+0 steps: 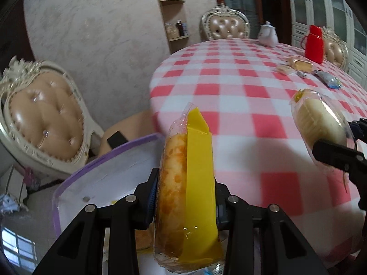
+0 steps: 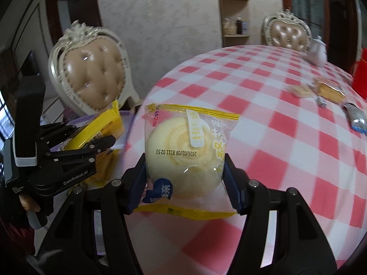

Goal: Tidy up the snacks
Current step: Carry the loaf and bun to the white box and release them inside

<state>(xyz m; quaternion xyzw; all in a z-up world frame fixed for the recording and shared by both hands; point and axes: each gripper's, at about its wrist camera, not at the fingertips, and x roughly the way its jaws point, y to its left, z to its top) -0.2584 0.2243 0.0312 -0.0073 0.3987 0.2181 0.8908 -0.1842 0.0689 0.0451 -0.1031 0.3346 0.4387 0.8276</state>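
Observation:
My left gripper (image 1: 187,204) is shut on a yellow-wrapped cake snack (image 1: 183,183), held upright over a purple-rimmed white box (image 1: 96,178) at the table's left edge. My right gripper (image 2: 184,178) is shut on a pale round bun in a clear and yellow wrapper (image 2: 185,151), held above the checked tablecloth (image 2: 286,149). In the left wrist view the bun (image 1: 321,121) and right gripper (image 1: 332,153) are at the right. In the right wrist view the left gripper (image 2: 89,149) and its yellow snack (image 2: 101,123) are at the left, over the box.
Several more wrapped snacks (image 1: 300,65) lie at the far right of the table, beside a red container (image 1: 314,44) and a white teapot (image 1: 268,34). Padded chairs (image 1: 43,119) stand at the left and behind the table. A wall shelf (image 1: 174,18) holds jars.

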